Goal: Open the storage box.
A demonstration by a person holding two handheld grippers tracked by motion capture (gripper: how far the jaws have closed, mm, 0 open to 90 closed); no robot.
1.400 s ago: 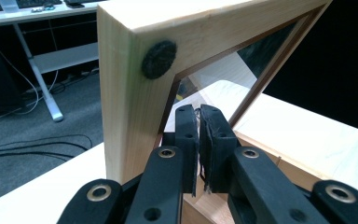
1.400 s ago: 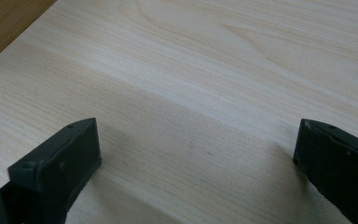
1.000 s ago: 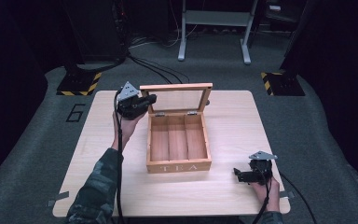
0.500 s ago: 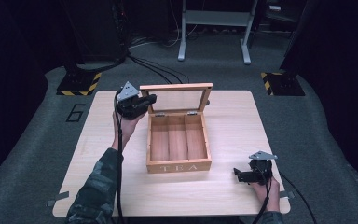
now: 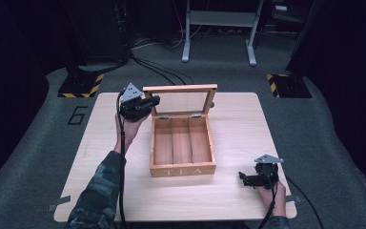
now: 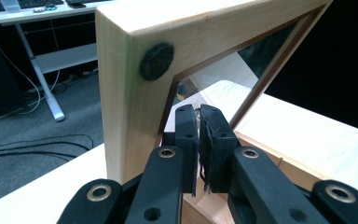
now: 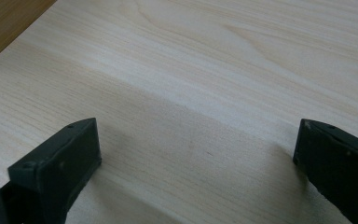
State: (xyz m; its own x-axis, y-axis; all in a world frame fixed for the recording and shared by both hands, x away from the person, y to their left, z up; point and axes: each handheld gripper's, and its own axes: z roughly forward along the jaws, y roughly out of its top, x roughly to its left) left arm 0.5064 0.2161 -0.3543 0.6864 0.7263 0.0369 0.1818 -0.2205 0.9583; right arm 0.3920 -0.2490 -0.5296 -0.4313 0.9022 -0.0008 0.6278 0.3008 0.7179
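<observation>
A wooden tea box marked TEA sits mid-table, its three compartments empty. Its glass-paned lid stands upright at the back. My left gripper is at the lid's left corner, just above the box's back left. In the left gripper view the left gripper has its jaws pressed together with nothing between them, right beside the lid frame, which carries a round felt pad. My right gripper rests near the table's front right; in its own view the right gripper is spread wide over bare tabletop.
The light wooden table stands on grey carpet. Behind it are a desk frame, floor cables and two hazard-striped bases. A figure 6 is marked on the floor at left.
</observation>
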